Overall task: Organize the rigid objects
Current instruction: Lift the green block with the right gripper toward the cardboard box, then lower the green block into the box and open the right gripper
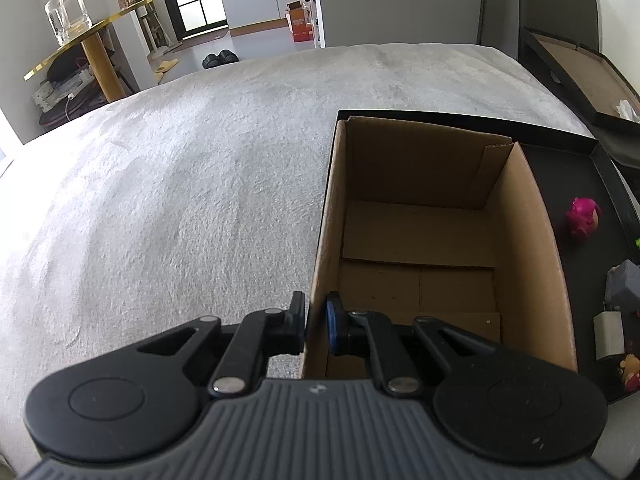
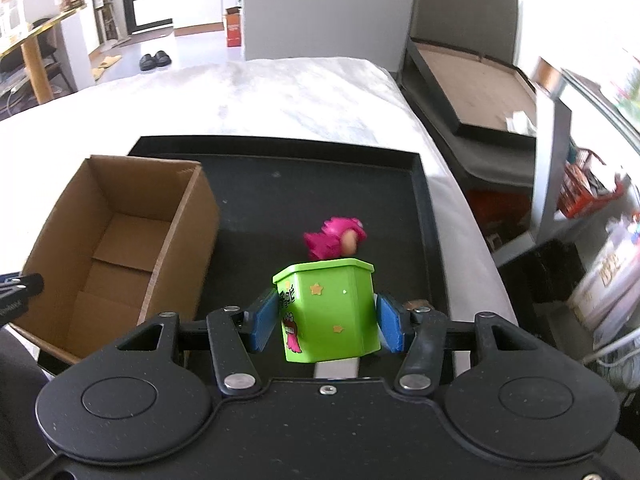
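My left gripper [image 1: 316, 326] is shut on the near left wall of an empty brown cardboard box [image 1: 420, 240], one pad outside and one inside. That box [image 2: 116, 240] stands on the left side of a black tray [image 2: 320, 196]. My right gripper [image 2: 327, 322] is shut on a green plastic box with cartoon stickers [image 2: 328, 312] and holds it above the tray. A pink toy figure [image 2: 336, 240] lies on the tray just beyond the green box; the same pink toy figure [image 1: 582, 218] shows in the left wrist view, right of the cardboard box.
The tray [image 1: 560, 152] rests on a white fuzzy bed cover [image 1: 180, 200]. More small items [image 1: 620, 320] crowd the tray's near right corner. A second black tray with a brown base [image 2: 472, 84] sits off the bed's right side. Shelves with clutter [image 2: 592, 192] stand at far right.
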### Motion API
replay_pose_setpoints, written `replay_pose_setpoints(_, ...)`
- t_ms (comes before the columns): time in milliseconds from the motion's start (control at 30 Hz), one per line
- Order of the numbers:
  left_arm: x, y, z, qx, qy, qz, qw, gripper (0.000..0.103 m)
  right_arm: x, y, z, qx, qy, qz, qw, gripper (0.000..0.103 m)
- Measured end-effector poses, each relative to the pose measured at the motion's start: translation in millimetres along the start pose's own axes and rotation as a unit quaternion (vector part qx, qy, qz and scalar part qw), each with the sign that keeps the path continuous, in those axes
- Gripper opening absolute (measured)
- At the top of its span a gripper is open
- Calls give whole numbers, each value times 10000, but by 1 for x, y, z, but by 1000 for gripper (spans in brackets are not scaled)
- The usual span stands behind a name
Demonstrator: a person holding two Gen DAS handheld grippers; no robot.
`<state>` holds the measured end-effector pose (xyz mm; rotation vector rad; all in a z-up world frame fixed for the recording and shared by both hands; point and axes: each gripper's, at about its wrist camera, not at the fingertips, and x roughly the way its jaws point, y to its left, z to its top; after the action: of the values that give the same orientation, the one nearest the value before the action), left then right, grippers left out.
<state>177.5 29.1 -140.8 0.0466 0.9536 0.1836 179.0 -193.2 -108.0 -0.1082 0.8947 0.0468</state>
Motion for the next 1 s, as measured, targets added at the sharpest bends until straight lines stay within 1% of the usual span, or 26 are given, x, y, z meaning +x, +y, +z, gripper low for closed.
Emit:
replay_pose_setpoints(400,-3,-12,0,358,-2,124,9993,9,-3,34,18,-436,-260,174,9986,52)
replay_pose_setpoints(600,-2,-15,-2,493,14,159,9987,8,-5,49,23,-634,-424,355,9965,52)
replay_pose_setpoints(733,-2,-15,-2,493,13,184,9986,9,-7,59,25,-757,-537,532,9943,52)
replay_pose_setpoints(833,-2,-14,-3,438,18,171,9989,9,-8,65,26,-845,-626,750,9916,52)
replay_pose_setpoints(1000,-1,-11,-1,344,43,129,9993,9,-9,78,29,-1183,-793,951,9852,52)
